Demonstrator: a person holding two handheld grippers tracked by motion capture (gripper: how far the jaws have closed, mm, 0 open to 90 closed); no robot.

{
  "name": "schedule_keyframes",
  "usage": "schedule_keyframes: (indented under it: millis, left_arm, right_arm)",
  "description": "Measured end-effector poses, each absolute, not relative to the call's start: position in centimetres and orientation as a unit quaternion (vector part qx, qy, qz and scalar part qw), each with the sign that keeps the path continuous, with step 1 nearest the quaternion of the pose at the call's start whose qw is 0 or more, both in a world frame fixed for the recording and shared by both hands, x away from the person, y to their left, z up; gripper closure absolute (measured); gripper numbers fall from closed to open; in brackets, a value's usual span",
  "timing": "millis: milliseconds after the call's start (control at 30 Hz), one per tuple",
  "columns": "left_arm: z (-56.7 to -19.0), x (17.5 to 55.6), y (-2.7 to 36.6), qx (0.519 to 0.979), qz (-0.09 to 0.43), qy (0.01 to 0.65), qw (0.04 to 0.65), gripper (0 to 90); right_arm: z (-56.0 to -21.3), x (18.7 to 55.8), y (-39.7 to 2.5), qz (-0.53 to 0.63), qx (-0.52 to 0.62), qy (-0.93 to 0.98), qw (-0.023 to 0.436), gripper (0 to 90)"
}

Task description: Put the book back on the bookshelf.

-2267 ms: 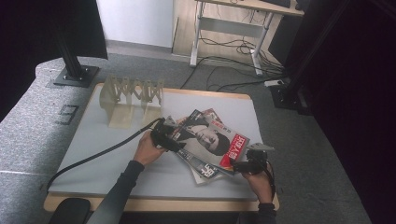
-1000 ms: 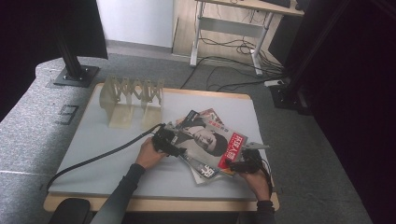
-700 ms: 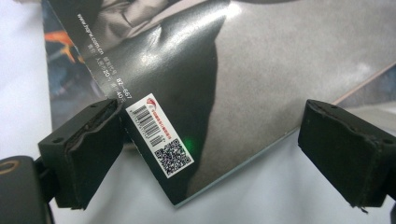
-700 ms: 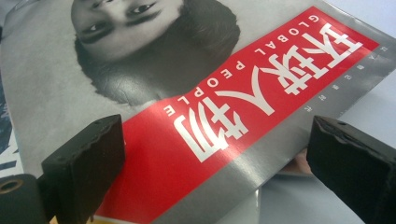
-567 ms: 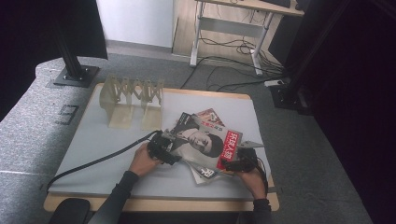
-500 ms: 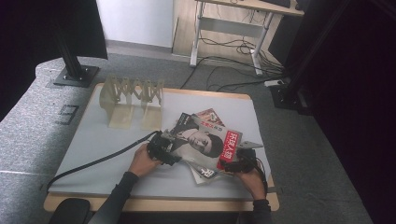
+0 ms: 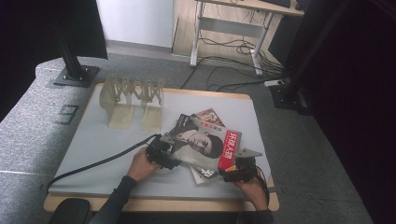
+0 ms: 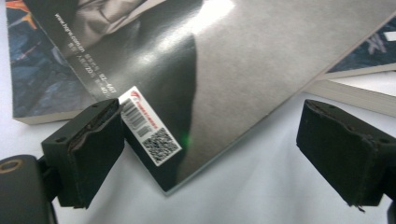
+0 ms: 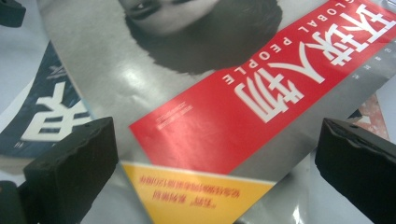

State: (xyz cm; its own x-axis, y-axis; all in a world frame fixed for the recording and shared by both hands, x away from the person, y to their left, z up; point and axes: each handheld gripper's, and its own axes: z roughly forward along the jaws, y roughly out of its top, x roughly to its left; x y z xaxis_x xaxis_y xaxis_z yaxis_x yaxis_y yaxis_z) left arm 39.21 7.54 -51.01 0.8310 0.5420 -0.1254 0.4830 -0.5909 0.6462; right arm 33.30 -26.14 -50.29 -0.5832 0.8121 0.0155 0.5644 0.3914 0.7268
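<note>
Top magazine (image 7: 205,142), grey cover with a portrait and a red title band, lying askew on a loose pile of other magazines (image 7: 203,173) at the near right of the table (image 7: 112,154). At its left corner, barcode and QR sticker just beside one jaw of the left gripper (image 8: 212,154), jaws spread wide, the corner between them, not clamped. At its red-band end, right gripper (image 9: 215,172) likewise spread wide, the cover and a yellow strip between the jaws, no grip on it. In the high view, left gripper (image 7: 161,154) and right gripper (image 7: 238,169) at opposite edges of the magazine, a hand behind each, dark sleeves coming in from the bottom edge, a black cable (image 7: 98,163) trailing left across the tabletop.

Pale grey mat over a wooden top with rounded corners. Far left on it, a pale folding rack (image 7: 133,100) with zigzag dividers, well apart from the pile. Around the table, grey carpet (image 7: 28,135). Beyond, a black post on a square foot (image 7: 74,70), a white wall panel (image 7: 140,21), a desk frame (image 7: 229,32) with loose cables beneath, dark drapes at the right.
</note>
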Motion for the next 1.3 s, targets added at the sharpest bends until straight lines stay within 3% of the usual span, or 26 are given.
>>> schedule_keyframes:
  millis: [133, 333, 1000, 1300]
  left_arm:
    - [-50.8, 38.9, 7.4, 0.886, 0.033, 0.288, 0.363, 11.4]
    - [-50.9, 39.9, 7.9, 0.884, 0.070, 0.303, 0.349, 9.3]
    - [-51.4, 38.3, 7.1, 0.889, 0.025, 0.280, 0.360, 11.6]
    - [-49.7, 38.8, 8.8, 0.895, 0.064, 0.281, 0.341, 6.3]
  right_arm:
    - [-50.5, 33.0, -26.1, 0.342, 0.413, 0.824, 0.180, 0.0]
    - [-50.7, 33.0, -26.4, 0.349, 0.416, 0.822, 0.172, 0.0]
    - [-50.7, 34.8, -29.6, 0.343, 0.458, 0.797, 0.192, 3.0]
    - [-49.6, 34.0, -30.3, 0.340, 0.449, 0.804, 0.190, 4.5]
